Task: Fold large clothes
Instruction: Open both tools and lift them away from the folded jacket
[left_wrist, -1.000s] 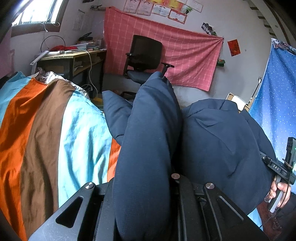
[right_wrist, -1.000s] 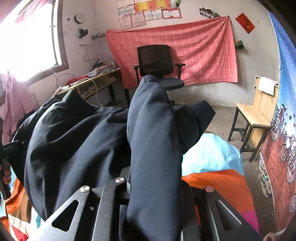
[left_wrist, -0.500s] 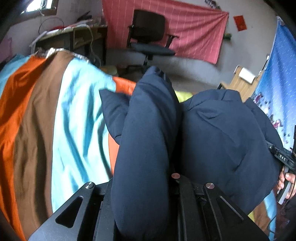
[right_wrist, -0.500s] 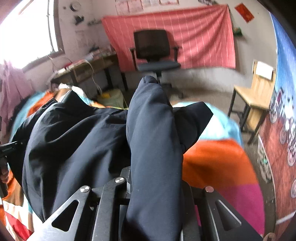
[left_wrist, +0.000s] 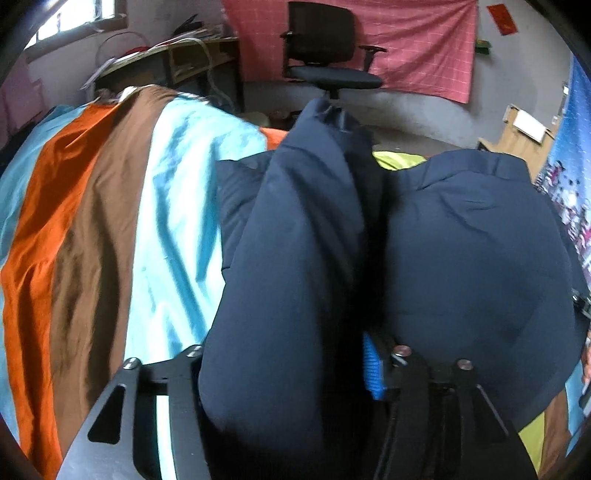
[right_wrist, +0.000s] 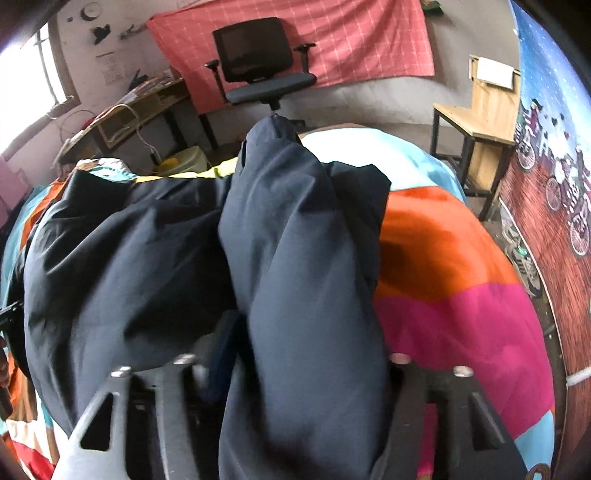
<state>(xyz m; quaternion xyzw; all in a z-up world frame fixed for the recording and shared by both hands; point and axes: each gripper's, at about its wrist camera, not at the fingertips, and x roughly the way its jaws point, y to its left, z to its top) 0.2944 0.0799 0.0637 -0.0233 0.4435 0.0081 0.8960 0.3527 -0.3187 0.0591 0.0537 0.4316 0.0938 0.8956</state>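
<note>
Both grippers' jaws are opening, left gripper (left_wrist: 291, 369) and right gripper (right_wrist: 291, 369) each with a fold of the navy jacket (left_wrist: 472, 251) between them, bundled on the striped bedspread (left_wrist: 110, 221), and further folding looks left to do

Striped bedspread (left_wrist: 110, 229) fills left of frame; black office chair (right_wrist: 258, 62) top centre against pink checked cloth (right_wrist: 351, 40); wooden chair (right_wrist: 476, 110) upper right.

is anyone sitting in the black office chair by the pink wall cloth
No, the black office chair stands unoccupied in front of the pink cloth in the right wrist view, its seat bare.
</note>
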